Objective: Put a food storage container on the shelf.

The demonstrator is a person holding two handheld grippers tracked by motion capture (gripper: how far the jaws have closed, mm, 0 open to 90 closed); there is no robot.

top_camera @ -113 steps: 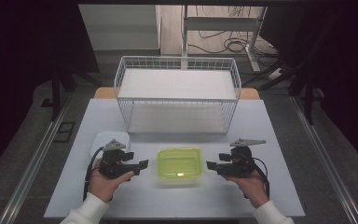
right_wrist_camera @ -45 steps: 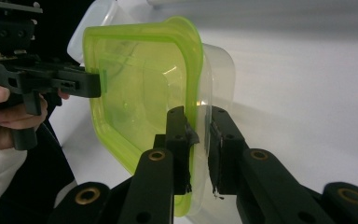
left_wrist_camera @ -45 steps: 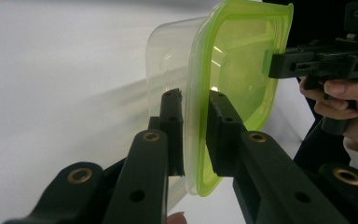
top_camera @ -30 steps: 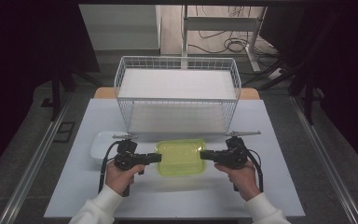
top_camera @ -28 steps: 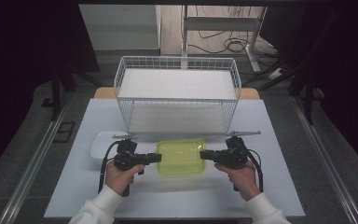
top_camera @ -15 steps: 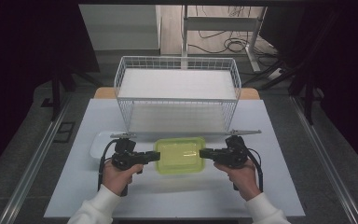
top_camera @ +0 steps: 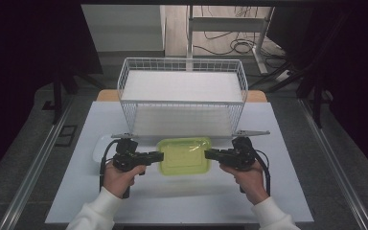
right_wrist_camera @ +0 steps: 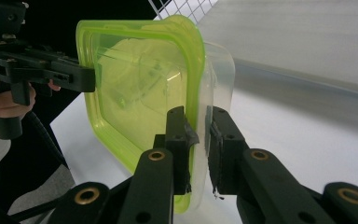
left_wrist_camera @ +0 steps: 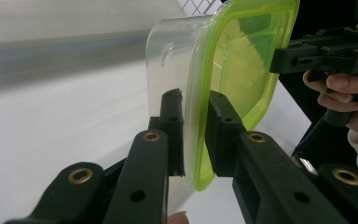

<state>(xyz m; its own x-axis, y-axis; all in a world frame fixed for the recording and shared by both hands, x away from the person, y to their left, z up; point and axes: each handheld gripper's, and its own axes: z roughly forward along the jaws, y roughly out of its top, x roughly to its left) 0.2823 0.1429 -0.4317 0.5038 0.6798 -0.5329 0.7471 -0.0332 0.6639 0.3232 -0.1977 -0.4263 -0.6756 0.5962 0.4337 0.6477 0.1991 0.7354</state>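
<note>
High view is showing the clear container with the green lid (top_camera: 183,155) sitting level between both grippers, just in front of the wire basket (top_camera: 182,96) over the white table (top_camera: 278,191). Left gripper (top_camera: 160,156) is clamping one edge — right gripper (top_camera: 208,154) is clamping the opposite rim.

A white table (top_camera: 278,201) stands on grey floor (top_camera: 350,158) (cables (top_camera: 230,45) behind); dark surroundings either side.

Lab test bench: white table (top_camera: 124,191) on bare grey floor, black curtains at 9 and 3, loose cables (top_camera: 230,45) at 12.
</note>
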